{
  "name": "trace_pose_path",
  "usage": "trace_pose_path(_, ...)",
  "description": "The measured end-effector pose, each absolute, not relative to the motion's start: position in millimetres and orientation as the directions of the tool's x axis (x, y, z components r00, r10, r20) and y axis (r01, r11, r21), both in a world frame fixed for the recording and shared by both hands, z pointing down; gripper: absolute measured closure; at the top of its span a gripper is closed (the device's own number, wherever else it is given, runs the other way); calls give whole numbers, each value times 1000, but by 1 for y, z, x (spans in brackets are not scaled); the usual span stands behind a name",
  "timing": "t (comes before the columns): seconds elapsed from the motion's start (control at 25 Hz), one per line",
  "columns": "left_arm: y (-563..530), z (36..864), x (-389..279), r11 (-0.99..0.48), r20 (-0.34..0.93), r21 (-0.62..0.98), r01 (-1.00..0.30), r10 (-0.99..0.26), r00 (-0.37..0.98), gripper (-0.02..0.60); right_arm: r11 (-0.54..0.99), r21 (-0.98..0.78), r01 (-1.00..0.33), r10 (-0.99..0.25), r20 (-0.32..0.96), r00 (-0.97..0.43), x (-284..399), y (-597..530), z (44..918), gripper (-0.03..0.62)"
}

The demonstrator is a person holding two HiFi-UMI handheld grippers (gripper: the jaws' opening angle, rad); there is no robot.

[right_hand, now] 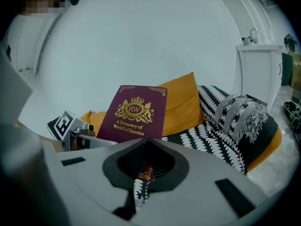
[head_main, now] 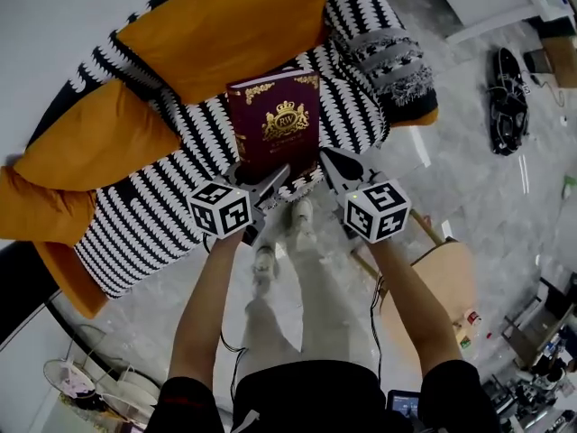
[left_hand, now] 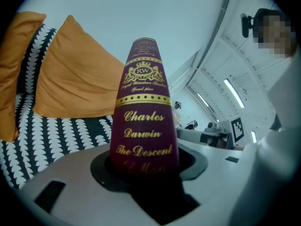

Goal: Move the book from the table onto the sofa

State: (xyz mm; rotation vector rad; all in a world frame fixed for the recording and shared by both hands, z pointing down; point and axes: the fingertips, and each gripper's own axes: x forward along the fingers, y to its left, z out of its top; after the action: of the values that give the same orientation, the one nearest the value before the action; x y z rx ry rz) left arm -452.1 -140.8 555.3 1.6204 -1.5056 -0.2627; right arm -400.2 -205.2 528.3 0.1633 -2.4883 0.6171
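Now our left hand-held gripper [head_main: 278, 175] clamps the spine of the book [head_main: 273, 120], its jaws half spread around the thickness. Our right hand-held gripper [head_main: 330, 162] is pressed almost together, pinching the lower corner of the cover. The book stands tilted between them over the black-and-white seat of the sofa [head_main: 153, 215]; we cannot tell whether its lower edge touches the fabric. We judge it best to lower both sides evenly, lay the back cover flat on the seat, and only then let go, so the thin pinch doesn't bend the cover. Orange cushions [head_main: 225, 25] lean just behind the book and could prop it up. A fringed striped pillow [head_main: 388, 57] lies to the right, apart from it. The pale wooden surface [head_main: 446, 273] sits by our right arm.
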Motion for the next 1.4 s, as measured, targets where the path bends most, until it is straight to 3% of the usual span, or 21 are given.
trace_pose_path(0.48,-153,640,-460,219,449,719,-660,-871,200,337,876,-422,-234,56,570,-820,-415,-214,605,577)
trace_pose_path(1.4,-152,761,-472,334,551,742,-581,-797,245,337,841,-469,-270,86,608,-789,-425,-200,705,577)
